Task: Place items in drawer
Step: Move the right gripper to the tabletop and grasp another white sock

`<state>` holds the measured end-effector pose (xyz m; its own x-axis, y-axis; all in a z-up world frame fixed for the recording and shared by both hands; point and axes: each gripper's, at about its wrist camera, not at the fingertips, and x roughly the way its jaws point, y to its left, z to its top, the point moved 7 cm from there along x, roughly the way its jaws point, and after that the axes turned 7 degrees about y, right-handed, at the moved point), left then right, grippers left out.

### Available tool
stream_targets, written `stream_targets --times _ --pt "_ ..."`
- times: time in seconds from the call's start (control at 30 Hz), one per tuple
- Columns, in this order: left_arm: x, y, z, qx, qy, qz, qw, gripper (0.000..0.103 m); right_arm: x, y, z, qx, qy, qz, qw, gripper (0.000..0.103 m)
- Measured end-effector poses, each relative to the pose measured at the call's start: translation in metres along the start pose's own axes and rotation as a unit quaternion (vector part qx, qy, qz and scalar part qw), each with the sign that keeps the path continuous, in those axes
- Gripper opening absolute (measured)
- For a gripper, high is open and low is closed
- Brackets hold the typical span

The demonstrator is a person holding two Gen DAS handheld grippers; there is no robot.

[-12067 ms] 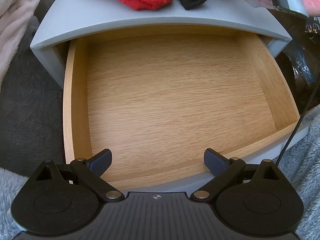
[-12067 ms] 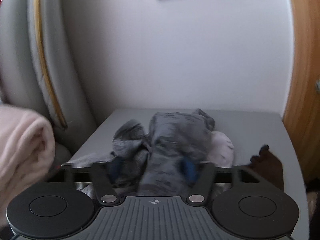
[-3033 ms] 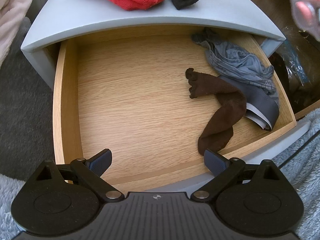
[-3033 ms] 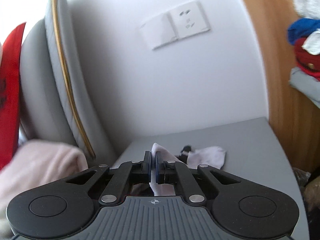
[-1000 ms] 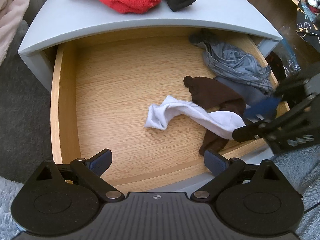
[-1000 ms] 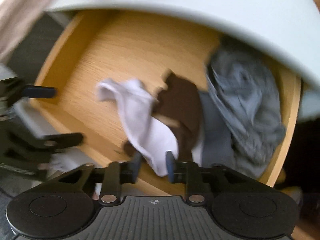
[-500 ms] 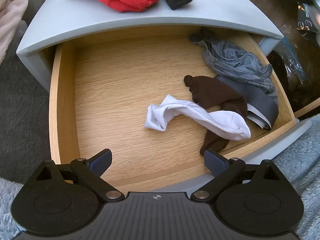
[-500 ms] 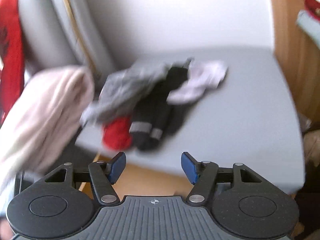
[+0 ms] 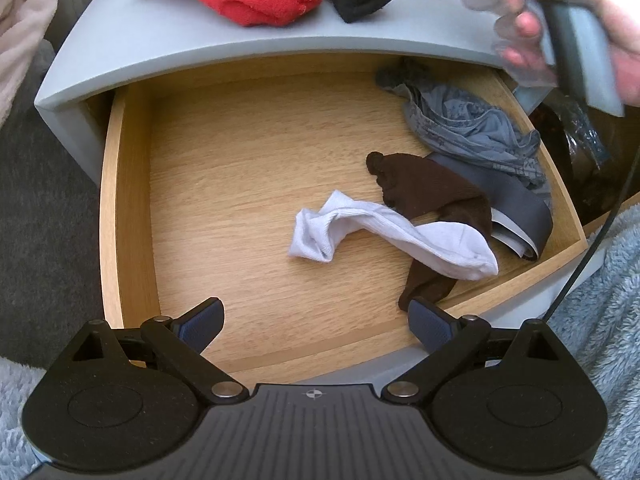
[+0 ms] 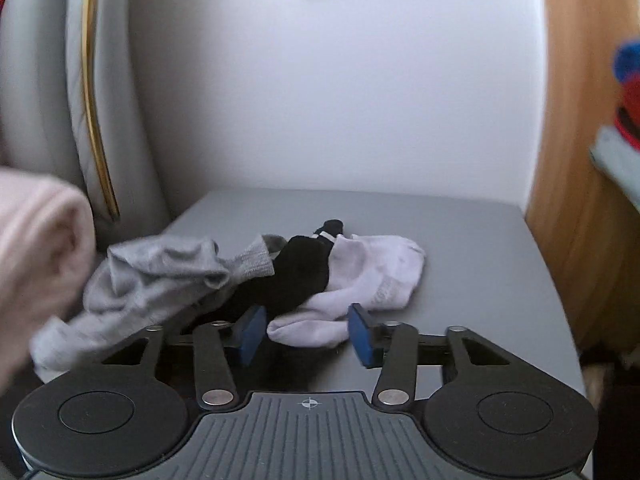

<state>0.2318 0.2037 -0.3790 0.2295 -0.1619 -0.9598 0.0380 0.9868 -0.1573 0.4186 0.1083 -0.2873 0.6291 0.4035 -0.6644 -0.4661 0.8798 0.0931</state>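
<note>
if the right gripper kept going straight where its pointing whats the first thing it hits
Most likely the white sock on the grey top: its near end lies right between the open jaws of the right gripper. The black sock sits just left of that line. Depth is hard to judge in this view.

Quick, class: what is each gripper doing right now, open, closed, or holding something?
Left gripper: open, empty, over the drawer.
Right gripper: open, jaws just been closing around the white sock on the cabinet top, not yet pressing it.

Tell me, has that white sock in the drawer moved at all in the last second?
No. In the left wrist view the white sock lies where it lay, draped over the brown sock, at the same spot against the drawer's front edge.
</note>
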Motion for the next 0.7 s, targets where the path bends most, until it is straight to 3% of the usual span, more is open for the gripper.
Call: stream_targets --times 0.3,0.4,0.5,0.63,0.7 --pt "0.002 0.000 -0.001 0.001 0.004 -0.002 1.0000 0.100 0.026 0.014 0.001 -0.032 0.024 0.002 0.999 0.039" --pt "0.003 0.000 0.000 0.001 0.005 -0.003 1.0000 0.100 0.025 0.008 -0.001 -0.022 0.037 -0.008 0.999 0.029" --pt "0.003 0.001 0.000 0.000 0.006 -0.002 1.0000 0.100 0.019 0.002 0.000 -0.012 0.034 -0.002 0.999 0.011" --pt "0.004 0.000 0.001 0.001 0.005 0.000 1.0000 0.100 0.007 -0.015 0.000 0.028 0.017 0.000 0.999 0.006" --pt "0.004 0.000 0.001 0.000 0.006 0.000 1.0000 0.100 -0.002 -0.026 -0.001 0.046 0.008 -0.019 0.999 0.006"
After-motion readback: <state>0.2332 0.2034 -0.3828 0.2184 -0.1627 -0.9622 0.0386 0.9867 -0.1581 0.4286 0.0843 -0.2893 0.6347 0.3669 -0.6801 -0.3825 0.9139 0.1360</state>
